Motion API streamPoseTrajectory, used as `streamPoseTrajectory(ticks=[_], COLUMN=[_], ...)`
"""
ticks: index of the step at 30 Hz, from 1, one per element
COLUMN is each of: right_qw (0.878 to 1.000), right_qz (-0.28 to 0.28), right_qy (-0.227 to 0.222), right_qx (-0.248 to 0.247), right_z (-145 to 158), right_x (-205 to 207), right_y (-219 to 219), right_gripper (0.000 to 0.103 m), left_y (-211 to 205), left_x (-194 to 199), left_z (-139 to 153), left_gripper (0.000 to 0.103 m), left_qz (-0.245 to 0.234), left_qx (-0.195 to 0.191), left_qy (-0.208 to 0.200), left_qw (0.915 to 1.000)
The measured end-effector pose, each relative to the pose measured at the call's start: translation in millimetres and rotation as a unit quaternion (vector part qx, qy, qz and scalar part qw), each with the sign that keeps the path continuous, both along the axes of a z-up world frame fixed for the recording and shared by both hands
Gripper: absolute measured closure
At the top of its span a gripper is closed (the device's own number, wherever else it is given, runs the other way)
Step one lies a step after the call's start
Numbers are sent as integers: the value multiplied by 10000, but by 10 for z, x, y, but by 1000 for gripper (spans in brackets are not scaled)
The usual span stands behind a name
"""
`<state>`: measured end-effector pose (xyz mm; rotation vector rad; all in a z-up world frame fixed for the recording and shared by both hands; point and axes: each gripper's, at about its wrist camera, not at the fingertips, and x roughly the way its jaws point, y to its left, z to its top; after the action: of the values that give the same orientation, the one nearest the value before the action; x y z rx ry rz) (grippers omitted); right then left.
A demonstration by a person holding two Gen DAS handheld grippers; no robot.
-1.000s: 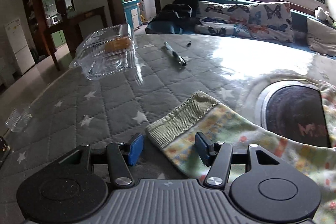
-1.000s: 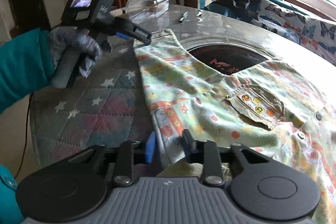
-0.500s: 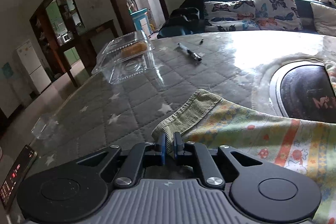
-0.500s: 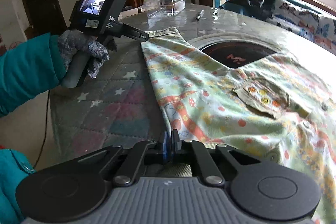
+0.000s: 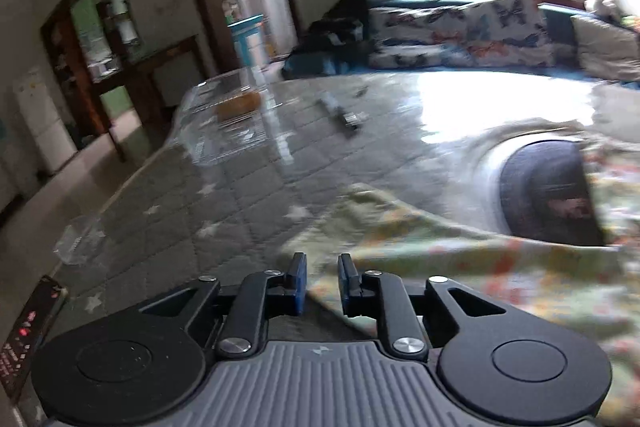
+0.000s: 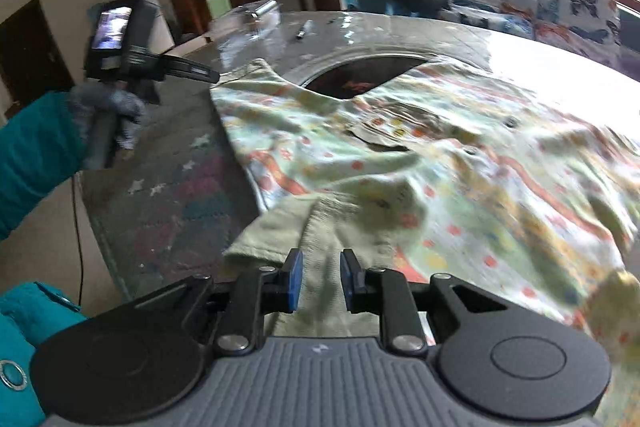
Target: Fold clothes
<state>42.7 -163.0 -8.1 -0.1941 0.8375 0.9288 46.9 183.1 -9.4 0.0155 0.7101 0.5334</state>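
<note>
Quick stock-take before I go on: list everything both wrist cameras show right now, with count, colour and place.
Garment: one, pale green with orange and yellow print, spread over the table's near side.
Table: one, grey quilted star cover under clear film.
Dark round inset: one, black, table centre, partly under the garment.
Plastic clamshell box: one, clear, something orange inside, far left.
Pen: one, dark, beyond the inset.
Sofa cushions: butterfly print, under the window.
Left gripper: black, blue pads, jaws apart at the garment's edge.
Right gripper: same make, jaws apart over the ribbed hem.
Sleeve: teal, left side.
</note>
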Motion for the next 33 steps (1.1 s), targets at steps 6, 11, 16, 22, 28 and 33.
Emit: streamPoseTrajectory(ticks=[6,11,16,22,28,33], right_qw=[9998,9992,9996,9986,9966,9959], right_qz=[137,221,-76,-443,-686,-770], right_qy=[-126,-222,-232,-288,-389,-377], right_qx=[-84,-263,-134,61,256,289], right_z=[-53,-118,-6,161,304,294], right_x=[-33,-54,-60,-76,-103,-120], right_y=[169,229,85,-109,-261,-277], right_gripper=[66,70,97,98,98,98], left_y=[-600,-1119,-1534,-1968,-2115,-2091], left_x=[-209,-409,-597,-720,-681,-595], left_z=[147,225,290,162,-10,-126], left_gripper=[65,57,53,53,59,79], left_qz=[-1382,-2649,-3753,-4731,-5065,-5118], left_qx=[-581,-997,-1131,-715,-367,-315], left_qy=[-162,-217,-275,-34,275,498], left_qw=[9886,9589,9196,8781,8610,8571])
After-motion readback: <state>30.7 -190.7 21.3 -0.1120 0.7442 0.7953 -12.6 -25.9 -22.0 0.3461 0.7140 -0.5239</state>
